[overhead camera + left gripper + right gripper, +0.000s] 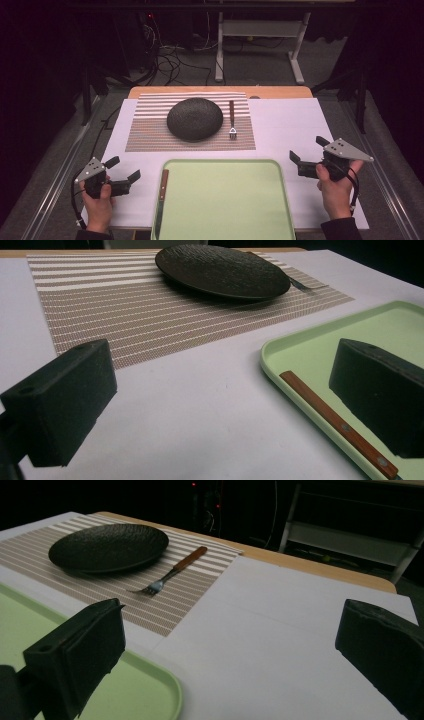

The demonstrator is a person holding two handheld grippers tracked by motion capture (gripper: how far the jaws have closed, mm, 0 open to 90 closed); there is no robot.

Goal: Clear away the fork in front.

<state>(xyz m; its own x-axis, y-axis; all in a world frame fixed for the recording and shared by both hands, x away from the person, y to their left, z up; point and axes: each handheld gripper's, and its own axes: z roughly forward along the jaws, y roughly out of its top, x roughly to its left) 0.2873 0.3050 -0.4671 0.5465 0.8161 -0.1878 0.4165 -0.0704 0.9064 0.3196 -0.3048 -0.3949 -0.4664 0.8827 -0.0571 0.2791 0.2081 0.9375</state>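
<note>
- Left gripper [124, 170] hovers at the near left, jaws spread and empty — the knife [161, 196] lies just right of it, along the left edge of the green tray [225, 200].
- Right gripper [305, 153] is at the near right, jaws spread wide, holding nothing.
- Farther off, the fork [232, 120] lies on the striped placemat [150, 130], right of the dark plate [194, 119] — well apart from both grippers.

The high view looks forward and down from the person's side, taking in the whole table [295, 120]; the left gripper view sits low near the tabletop, facing across the green tray [280, 347] corner toward the dark plate [222, 270]; the right gripper view, equally low, faces that plate [107, 547] from the other side; both share the striped mat [150, 315].
</note>
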